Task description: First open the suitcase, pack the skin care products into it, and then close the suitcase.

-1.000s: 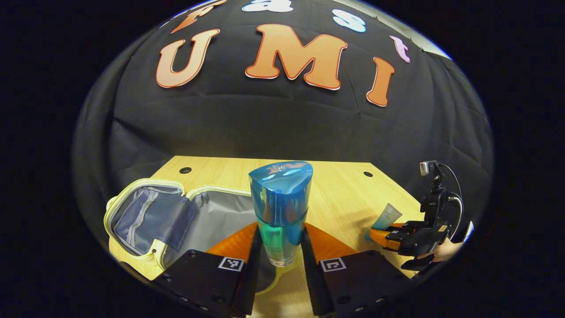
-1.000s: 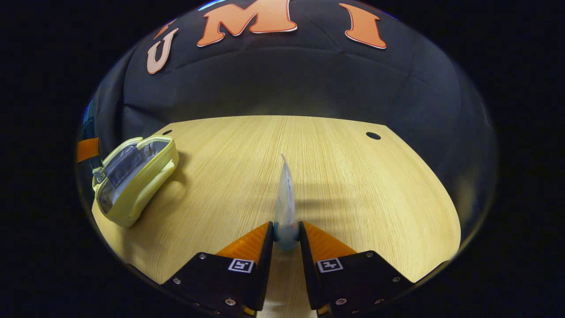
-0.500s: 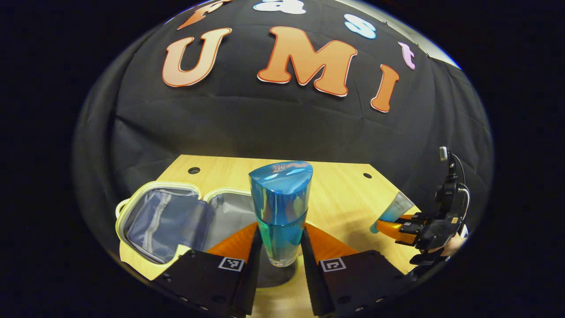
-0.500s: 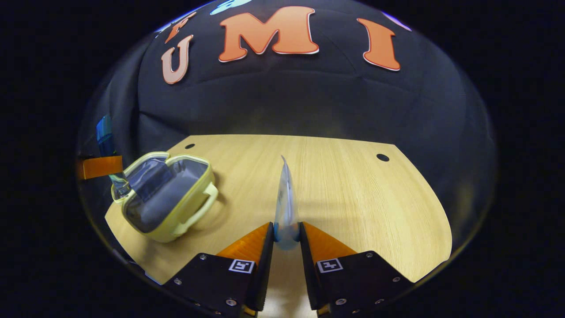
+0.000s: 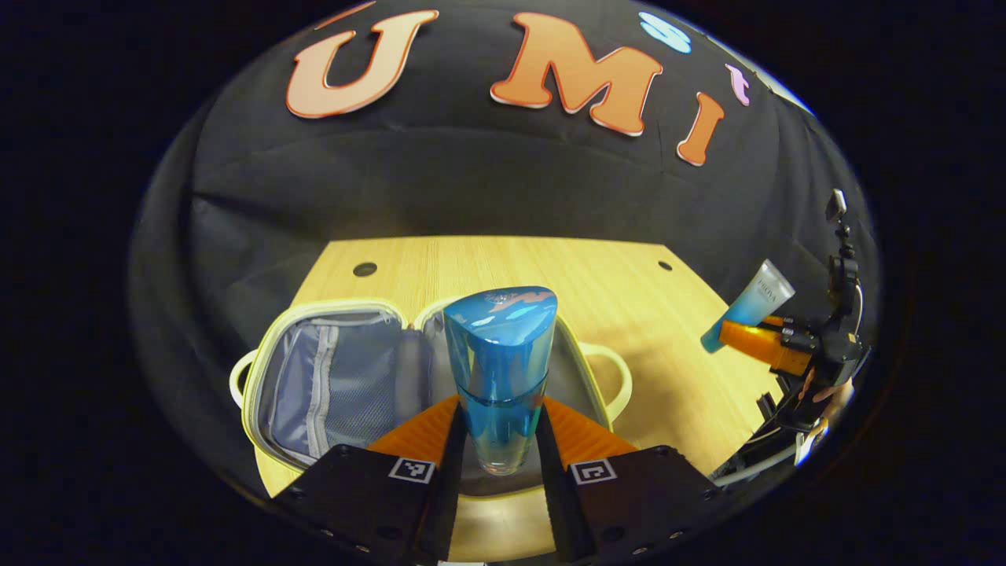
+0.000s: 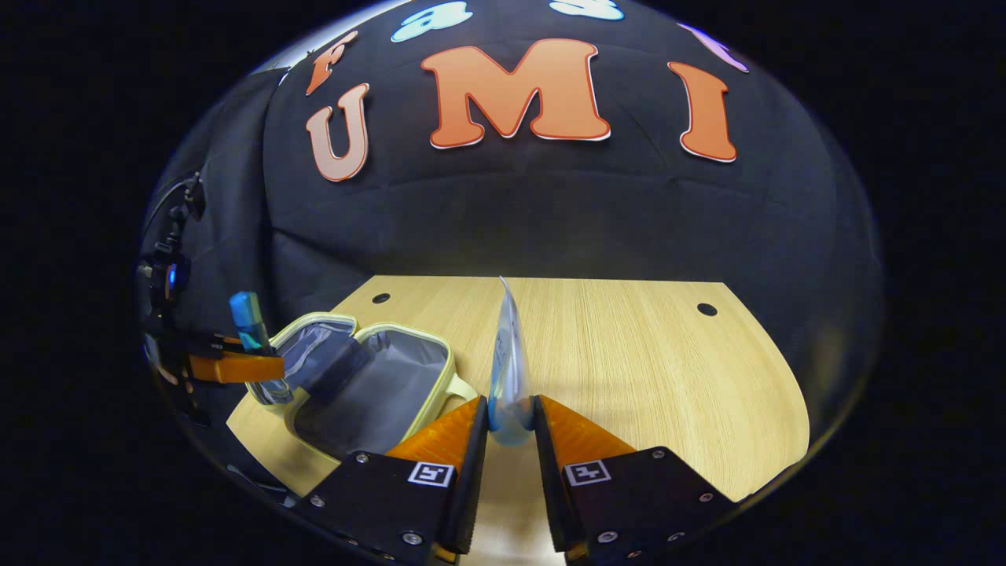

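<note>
— Jaws of the left gripper (image 5: pixel 500 440) clamped on the lower body of the blue bottle (image 5: pixel 500 369), held upright over the open suitcase (image 5: pixel 338 385) in the left gripper view. Best way to set it down?

— Lower straight into the grey-lined half right beneath, base first, then tip it flat if it will not stand under a closed lid. Release only once the base rests on the lining; smooth, glossy body, likely to slip if loosened early.

— Anything in the way there?

— Mesh zip pocket on the far-left half, side handle (image 5: pixel 617 377) sticking out on the right, both apart from the bottle. Farther right, other gripper and a bit of hand near the counter (image 5: pixel 550 263) edge, carrying a tube.

— And the right gripper view?

— Jaws of the right gripper (image 6: pixel 509 428) narrow, pinching the cap end of the pale tube (image 6: pixel 509 362), which stands edge-on and upright above bare counter. Suitcase lying open to the left, lid and base both flat, bottle hanging over its near-left edge.

— Risk?

— Probably both grippers crowding the same small opening. Better to seat the bottle first, clear the left side, then bring the tube across and lay it flat beside the bottle. Rim of the case low, so little lift needed; lid not to be touched until both are in.
</note>
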`<move>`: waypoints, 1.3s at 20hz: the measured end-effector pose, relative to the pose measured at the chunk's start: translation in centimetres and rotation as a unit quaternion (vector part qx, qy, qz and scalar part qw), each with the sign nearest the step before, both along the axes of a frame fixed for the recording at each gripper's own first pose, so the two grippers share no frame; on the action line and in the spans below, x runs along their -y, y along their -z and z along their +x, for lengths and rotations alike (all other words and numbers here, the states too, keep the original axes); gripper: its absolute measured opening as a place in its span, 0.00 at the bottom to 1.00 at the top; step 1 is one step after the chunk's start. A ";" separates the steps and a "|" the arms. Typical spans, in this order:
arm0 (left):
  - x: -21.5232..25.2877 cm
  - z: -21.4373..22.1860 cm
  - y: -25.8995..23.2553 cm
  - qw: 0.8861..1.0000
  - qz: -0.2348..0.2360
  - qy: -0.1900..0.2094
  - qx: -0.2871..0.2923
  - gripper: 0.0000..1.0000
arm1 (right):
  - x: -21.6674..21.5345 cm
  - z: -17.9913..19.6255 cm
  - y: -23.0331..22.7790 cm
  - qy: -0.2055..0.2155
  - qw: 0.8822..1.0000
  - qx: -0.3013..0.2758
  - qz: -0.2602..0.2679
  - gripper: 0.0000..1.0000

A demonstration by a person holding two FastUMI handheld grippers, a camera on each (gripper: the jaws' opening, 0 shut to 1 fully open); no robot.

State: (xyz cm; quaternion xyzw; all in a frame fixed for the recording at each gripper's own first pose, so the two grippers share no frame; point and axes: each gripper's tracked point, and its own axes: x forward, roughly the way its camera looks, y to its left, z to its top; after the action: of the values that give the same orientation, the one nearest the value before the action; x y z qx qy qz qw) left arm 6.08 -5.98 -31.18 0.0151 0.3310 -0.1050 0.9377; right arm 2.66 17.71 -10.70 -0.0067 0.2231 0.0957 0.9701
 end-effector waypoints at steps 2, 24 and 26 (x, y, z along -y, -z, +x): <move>-0.6 0.5 1.3 0.999 0.008 0.017 -0.040 0.48 | -1.0 -0.5 -0.3 0.009 1.000 -0.001 0.009 0.37; 0.7 5.2 12.7 0.952 -0.042 -0.001 -0.303 0.55 | -3.0 -2.4 0.1 0.044 0.998 -0.045 0.020 0.37; 1.5 5.1 11.9 0.954 -0.055 0.005 -0.296 0.77 | -3.0 -2.4 0.1 0.042 0.998 -0.045 0.020 0.37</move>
State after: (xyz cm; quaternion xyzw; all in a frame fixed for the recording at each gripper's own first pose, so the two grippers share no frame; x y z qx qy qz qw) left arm 11.20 -7.43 -43.10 -0.0661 0.5872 -0.1278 0.7966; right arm 0.25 20.73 -10.77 0.0261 0.2647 0.0599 0.9621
